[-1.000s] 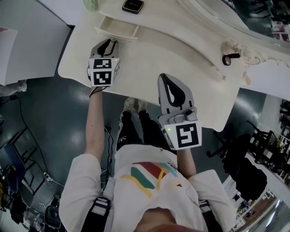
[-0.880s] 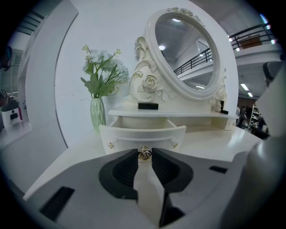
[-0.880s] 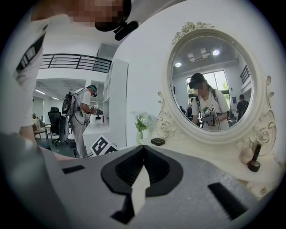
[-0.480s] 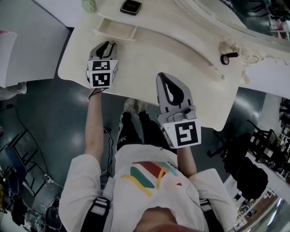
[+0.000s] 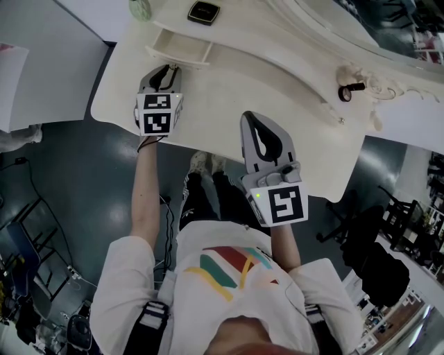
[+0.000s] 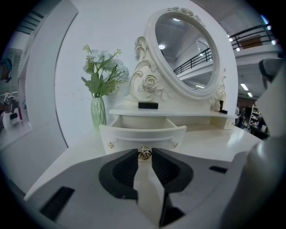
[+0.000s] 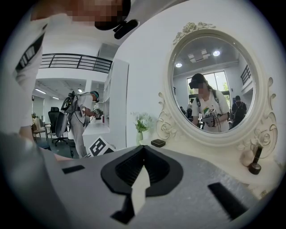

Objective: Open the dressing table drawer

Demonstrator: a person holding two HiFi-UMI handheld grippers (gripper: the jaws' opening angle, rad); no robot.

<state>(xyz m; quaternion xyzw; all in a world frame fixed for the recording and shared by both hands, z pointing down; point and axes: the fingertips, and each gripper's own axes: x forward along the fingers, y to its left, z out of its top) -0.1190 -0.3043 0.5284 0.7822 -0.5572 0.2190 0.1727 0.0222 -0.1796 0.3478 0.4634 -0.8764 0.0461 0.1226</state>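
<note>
The cream dressing table's small drawer (image 5: 179, 47) stands pulled out from under the raised shelf, its inside showing. In the left gripper view the curved drawer front (image 6: 142, 134) carries a small gold knob (image 6: 144, 153) at its middle. My left gripper (image 6: 144, 154) is shut on that knob, with the pads pressing it from both sides. Seen from the head view, the left gripper (image 5: 170, 68) reaches the drawer front from the table's near side. My right gripper (image 5: 251, 118) hovers over the tabletop's front edge, shut with nothing in it, its tips (image 7: 143, 148) meeting.
An oval mirror (image 6: 185, 53) in a carved frame stands behind the shelf. A green vase with flowers (image 6: 99, 112) is at the drawer's left. A black box (image 5: 203, 10) lies on the shelf above the drawer. A small dark bottle (image 5: 350, 89) rests at the right.
</note>
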